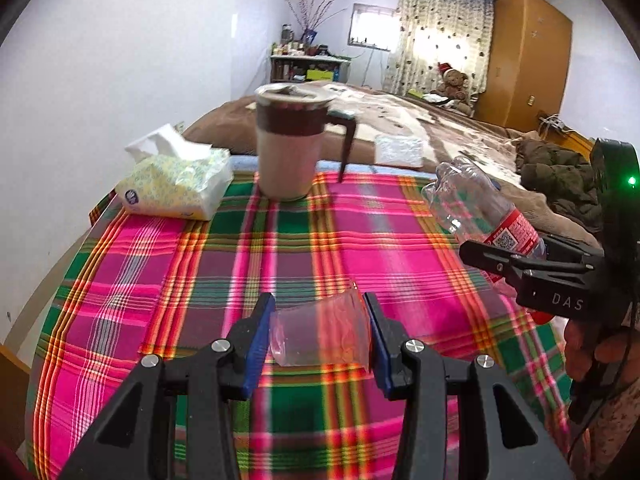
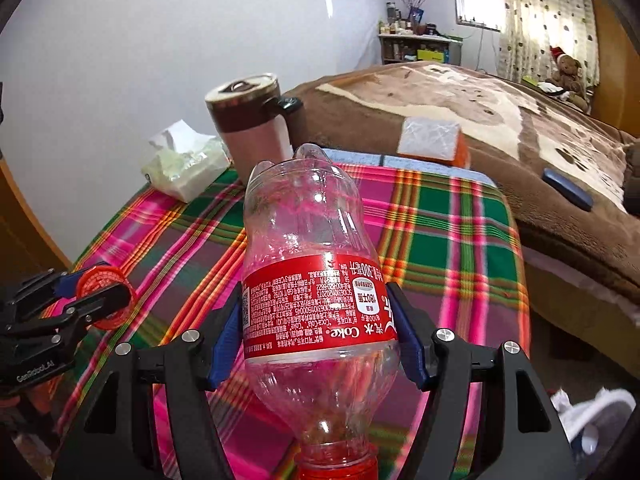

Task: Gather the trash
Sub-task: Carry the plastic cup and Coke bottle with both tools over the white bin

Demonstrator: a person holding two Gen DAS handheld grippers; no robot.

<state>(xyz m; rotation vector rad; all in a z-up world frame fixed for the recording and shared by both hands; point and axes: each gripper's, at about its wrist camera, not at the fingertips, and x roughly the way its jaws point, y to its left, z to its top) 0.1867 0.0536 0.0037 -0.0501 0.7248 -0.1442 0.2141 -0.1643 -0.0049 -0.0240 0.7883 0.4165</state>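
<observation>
clear plastic cup (image 1: 320,330) pinched in left tool (image 1: 318,332), empty coke bottle (image 2: 316,300) clamped in right tool (image 2: 316,340), both lifted off worktop (image 1: 240,248), presumably for binning.

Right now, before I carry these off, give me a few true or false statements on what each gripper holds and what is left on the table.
1. The right gripper is clamped on the empty Coke bottle. True.
2. The bottle's cap points away from the camera. False: its red cap is nearest the camera, base pointing away.
3. The left gripper holds a clear plastic cup. True.
4. The lidded mug lies on its side. False: it stands upright on the plaid tablecloth.
5. A tissue pack sits beside the mug. True.
</observation>
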